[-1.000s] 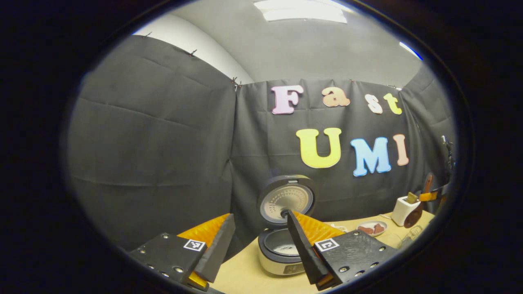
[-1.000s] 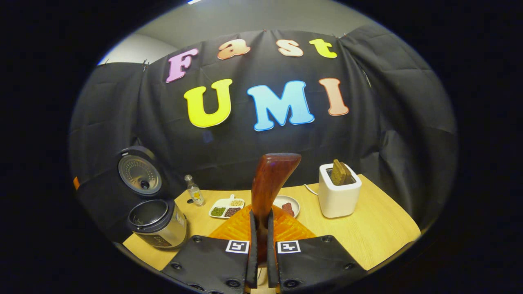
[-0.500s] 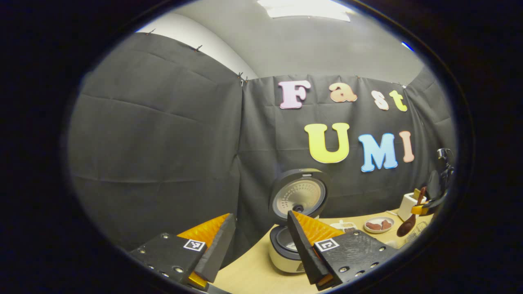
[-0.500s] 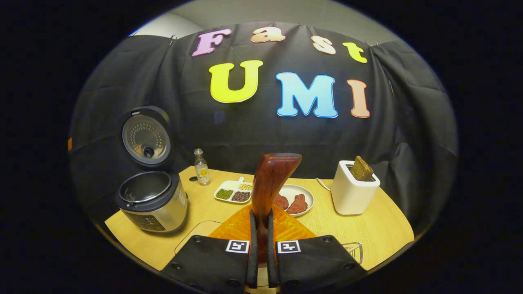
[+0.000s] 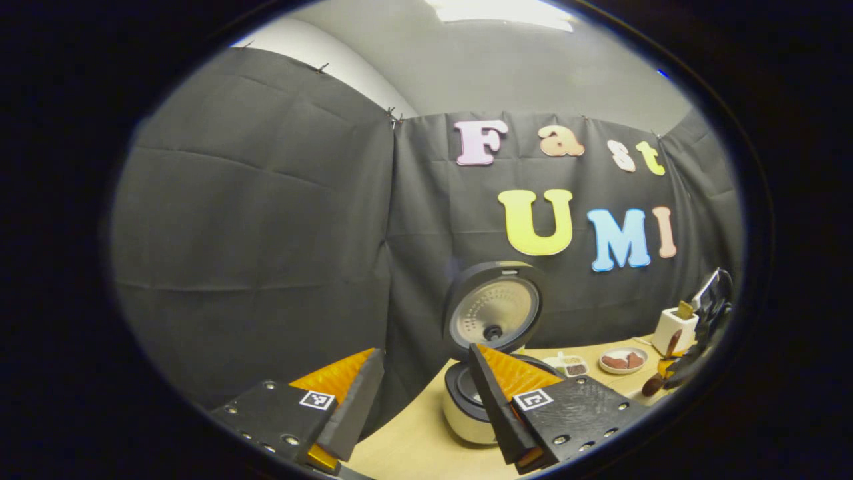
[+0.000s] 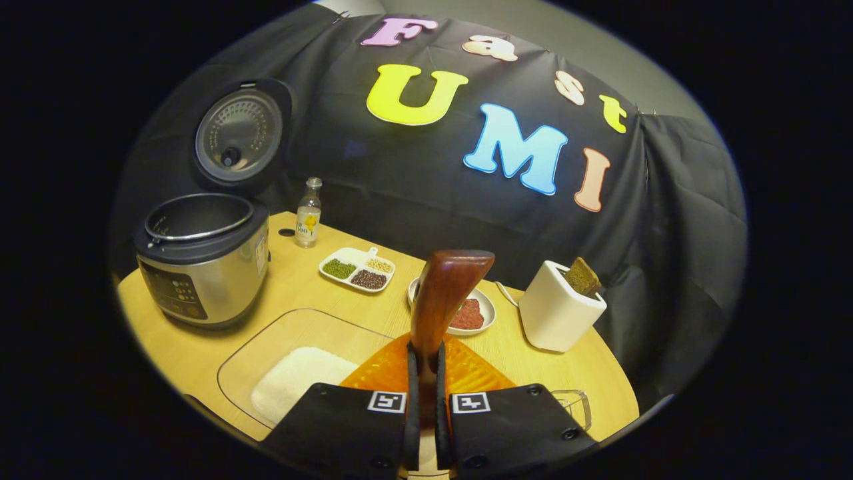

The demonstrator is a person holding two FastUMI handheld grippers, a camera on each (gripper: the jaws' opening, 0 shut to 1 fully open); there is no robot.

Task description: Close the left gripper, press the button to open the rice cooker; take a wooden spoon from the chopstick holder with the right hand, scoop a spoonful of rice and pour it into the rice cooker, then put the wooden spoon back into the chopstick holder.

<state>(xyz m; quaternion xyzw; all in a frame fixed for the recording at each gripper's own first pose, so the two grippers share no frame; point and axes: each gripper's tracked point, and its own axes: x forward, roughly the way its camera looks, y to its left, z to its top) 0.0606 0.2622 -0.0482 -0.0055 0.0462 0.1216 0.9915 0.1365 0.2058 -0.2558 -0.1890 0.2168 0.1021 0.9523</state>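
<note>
The rice cooker (image 6: pixel 200 260) stands at the table's left with its lid (image 6: pixel 236 137) swung up and the inner pot showing. My right gripper (image 6: pixel 424 400) is shut on the dark wooden spoon (image 6: pixel 443 300), whose handle sticks up between the fingers. Below and left of it lies a clear tray (image 6: pixel 250 360) with a heap of white rice (image 6: pixel 300 383). In the left gripper view my left gripper (image 5: pixel 423 400) hangs open near the rice cooker (image 5: pixel 466 413), nothing in it. Far right there, the right gripper (image 5: pixel 673 371) carries the wooden spoon (image 5: pixel 656 380) bowl down.
Along the back stand a small bottle (image 6: pixel 308 213), a divided dish of beans (image 6: pixel 356 267), a plate with red pieces (image 6: pixel 466 313) and a white toaster (image 6: pixel 560 307) with a brown slice. A clear container (image 6: pixel 573 407) sits at the near right edge.
My right gripper has tipped down towards the table with the spoon; the rice tray has come into its view. The left gripper has drifted slightly and stays open.
</note>
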